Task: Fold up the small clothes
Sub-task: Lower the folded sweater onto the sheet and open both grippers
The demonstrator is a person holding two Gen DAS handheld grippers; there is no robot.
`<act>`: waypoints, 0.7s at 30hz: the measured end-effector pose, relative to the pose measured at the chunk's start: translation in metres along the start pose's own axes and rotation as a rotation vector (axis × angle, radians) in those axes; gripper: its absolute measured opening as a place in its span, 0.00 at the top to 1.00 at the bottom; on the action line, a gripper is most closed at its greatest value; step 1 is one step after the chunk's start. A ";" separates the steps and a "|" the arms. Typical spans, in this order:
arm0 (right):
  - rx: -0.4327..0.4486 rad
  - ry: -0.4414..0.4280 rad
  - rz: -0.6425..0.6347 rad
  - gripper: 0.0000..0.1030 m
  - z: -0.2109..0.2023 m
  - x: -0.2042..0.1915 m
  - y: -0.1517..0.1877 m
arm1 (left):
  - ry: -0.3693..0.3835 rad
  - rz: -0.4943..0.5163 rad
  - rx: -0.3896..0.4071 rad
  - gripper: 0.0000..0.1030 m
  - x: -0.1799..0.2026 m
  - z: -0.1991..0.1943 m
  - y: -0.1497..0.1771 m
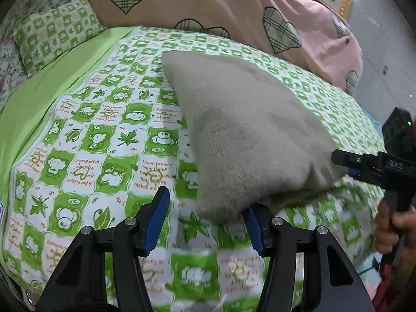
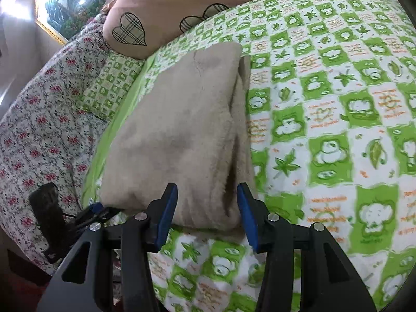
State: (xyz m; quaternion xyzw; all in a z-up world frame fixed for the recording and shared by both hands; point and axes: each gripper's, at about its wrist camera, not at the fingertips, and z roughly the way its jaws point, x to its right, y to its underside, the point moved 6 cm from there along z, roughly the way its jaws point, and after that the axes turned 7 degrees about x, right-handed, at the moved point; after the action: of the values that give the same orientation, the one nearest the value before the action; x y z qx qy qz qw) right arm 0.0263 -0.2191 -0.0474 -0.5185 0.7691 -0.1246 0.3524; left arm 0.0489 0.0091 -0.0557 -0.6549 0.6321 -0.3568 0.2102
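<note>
The beige garment lay folded into a thick pad on the bed, towards its near edge, with the pink heart-print quilt heaped along the far side and a small green pillow at the far corner. In the right wrist view a loose flap showed along its right side, not lined up with the top layer. The left gripper had its jaws apart, one blue pad tucked under the garment's near corner and nothing pinched. The right gripper also had its jaws apart, straddling the near edge without clamping. In my judgement the step was squaring the fold: each gripper should close on all layers at its corner, flap included, then draw the edge taut and low, since the plush cloth looked likely to slip or spring open.
</note>
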 end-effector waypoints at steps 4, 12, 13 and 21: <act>-0.016 -0.015 -0.041 0.94 0.007 -0.014 -0.003 | -0.101 -0.002 -0.002 0.88 0.000 0.005 0.002; 0.055 0.079 -0.197 0.95 -0.025 -0.017 -0.025 | -0.243 0.103 -0.003 0.93 0.014 -0.004 0.012; 0.024 0.103 -0.192 0.95 -0.016 -0.009 -0.020 | -0.244 0.100 -0.021 0.93 0.014 0.001 0.016; -0.061 0.228 -0.231 0.94 0.018 0.020 0.006 | -0.187 0.047 -0.066 0.92 0.003 0.003 0.019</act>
State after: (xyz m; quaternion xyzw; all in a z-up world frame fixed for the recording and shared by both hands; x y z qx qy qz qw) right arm 0.0299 -0.2310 -0.0713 -0.5966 0.7427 -0.1989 0.2300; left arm 0.0375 0.0034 -0.0709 -0.6769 0.6364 -0.2681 0.2550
